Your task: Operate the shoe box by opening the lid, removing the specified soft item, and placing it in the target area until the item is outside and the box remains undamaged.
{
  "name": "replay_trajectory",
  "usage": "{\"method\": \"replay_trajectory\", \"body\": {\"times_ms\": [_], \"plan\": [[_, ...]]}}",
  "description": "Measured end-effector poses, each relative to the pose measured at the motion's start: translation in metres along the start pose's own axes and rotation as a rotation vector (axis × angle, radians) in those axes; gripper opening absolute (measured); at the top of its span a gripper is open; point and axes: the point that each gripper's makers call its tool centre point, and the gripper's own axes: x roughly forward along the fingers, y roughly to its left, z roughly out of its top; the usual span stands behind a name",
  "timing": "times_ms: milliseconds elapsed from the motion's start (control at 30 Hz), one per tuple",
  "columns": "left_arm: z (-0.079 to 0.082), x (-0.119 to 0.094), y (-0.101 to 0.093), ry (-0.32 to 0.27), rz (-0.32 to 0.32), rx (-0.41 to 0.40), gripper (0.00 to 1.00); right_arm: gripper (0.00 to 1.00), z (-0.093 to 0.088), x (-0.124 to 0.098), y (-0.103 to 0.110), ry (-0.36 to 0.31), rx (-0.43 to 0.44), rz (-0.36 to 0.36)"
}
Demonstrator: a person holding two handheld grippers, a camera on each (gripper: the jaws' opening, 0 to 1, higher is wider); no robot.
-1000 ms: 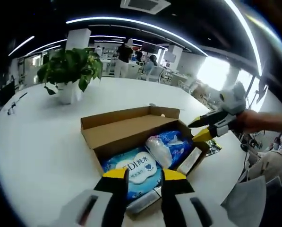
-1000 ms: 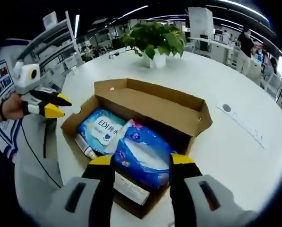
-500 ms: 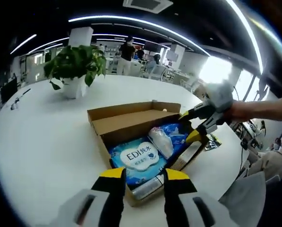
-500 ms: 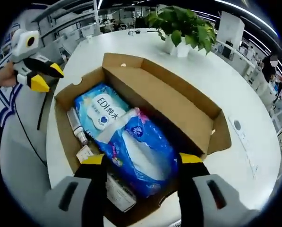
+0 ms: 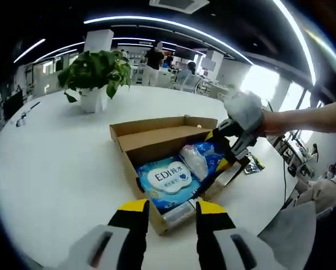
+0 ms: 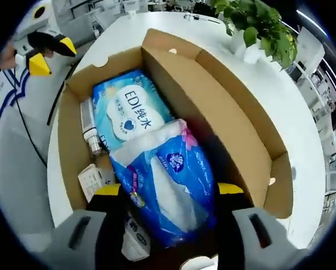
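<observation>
An open cardboard shoe box [image 5: 151, 138] lies on the white table. Inside are a blue EDI wipes pack [image 5: 168, 179] and a soft blue-and-white plastic pack [image 5: 203, 158]. My right gripper [image 5: 228, 151] reaches into the box from the right, over that soft pack. In the right gripper view the soft pack [image 6: 176, 180] lies between my right gripper's [image 6: 169, 190] open jaws, beside the EDI pack [image 6: 131, 112]; I cannot tell whether they touch it. My left gripper [image 5: 169, 208] hangs open before the box's near end, holding nothing, also seen as the left gripper [image 6: 46, 53] past the box [image 6: 235, 118].
A slim bottle [image 6: 89, 130] and a small white carton [image 6: 94, 179] lie along the box's side wall. A potted plant [image 5: 94, 70] stands further back on the table [image 5: 49, 169]. A person's forearm [image 5: 305, 118] comes in from the right. People and desks fill the background.
My right gripper has dropped lower into the box, so the soft blue pack now sits between its open jaws. The left gripper stayed open near the box's end.
</observation>
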Motion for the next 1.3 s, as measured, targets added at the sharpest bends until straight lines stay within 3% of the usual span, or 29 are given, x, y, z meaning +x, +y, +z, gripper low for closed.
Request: {"method": "replay_trajectory", "body": {"times_ms": [500,667,800,900,1033,1300], "plan": [[0.001,-0.005,0.009,0.000,0.007,0.003,0.33,0.61,-0.009,0.028,0.002,0.087,-0.070,0.044],[0.001,-0.007,0.014,0.000,0.012,-0.006,0.33,0.56,-0.008,0.027,-0.001,0.074,-0.071,0.051],[0.001,-0.005,0.014,0.000,0.008,-0.006,0.32,0.38,-0.004,0.022,-0.001,0.038,-0.025,0.039],[0.004,-0.003,0.015,-0.004,0.004,-0.010,0.32,0.31,0.000,0.015,-0.001,0.008,0.013,0.039],[0.008,0.000,0.014,-0.011,-0.004,-0.006,0.32,0.28,0.004,0.005,0.001,-0.019,0.047,0.037],[0.015,0.003,0.007,-0.024,-0.023,0.009,0.32,0.27,0.007,-0.006,0.010,-0.028,0.024,0.028]]}}
